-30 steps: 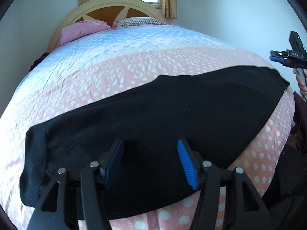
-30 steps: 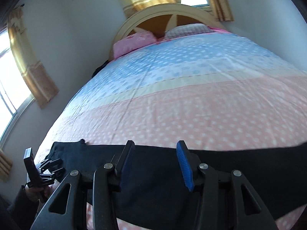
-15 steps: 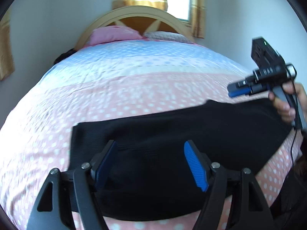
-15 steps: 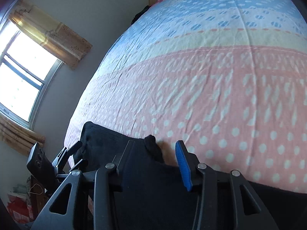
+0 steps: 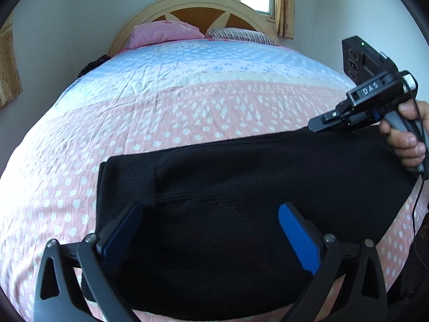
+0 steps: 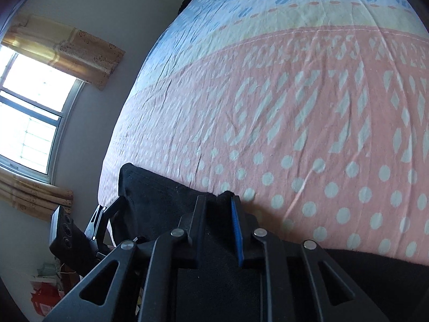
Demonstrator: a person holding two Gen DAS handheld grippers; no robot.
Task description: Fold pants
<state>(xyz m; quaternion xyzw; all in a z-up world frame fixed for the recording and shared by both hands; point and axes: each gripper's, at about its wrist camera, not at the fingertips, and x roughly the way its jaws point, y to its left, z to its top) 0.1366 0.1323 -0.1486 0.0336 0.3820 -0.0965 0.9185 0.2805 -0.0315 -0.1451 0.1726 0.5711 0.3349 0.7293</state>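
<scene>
Black pants (image 5: 241,187) lie flat across the near end of the bed, waistband at the left (image 5: 126,171). My left gripper (image 5: 209,230) is open, its jaws wide apart just above the pants near the waistband. My right gripper (image 6: 218,214) is shut on the far edge of the pants (image 6: 161,196), pinching a small raised fold of black cloth. The right gripper also shows in the left wrist view (image 5: 329,120) at the pants' far right edge, held by a hand. The left gripper shows in the right wrist view (image 6: 107,214) at the far left.
The bed (image 5: 187,102) has a pink and blue dotted sheet. Two pillows (image 5: 166,32) lie against a wooden headboard (image 5: 193,5). Curtained windows (image 6: 29,107) are in the walls. Red bags and clutter (image 6: 45,297) sit on the floor by the bed.
My right gripper has come down onto the pants' far edge and closed on it. My left gripper has shifted over the waistband end and stayed open.
</scene>
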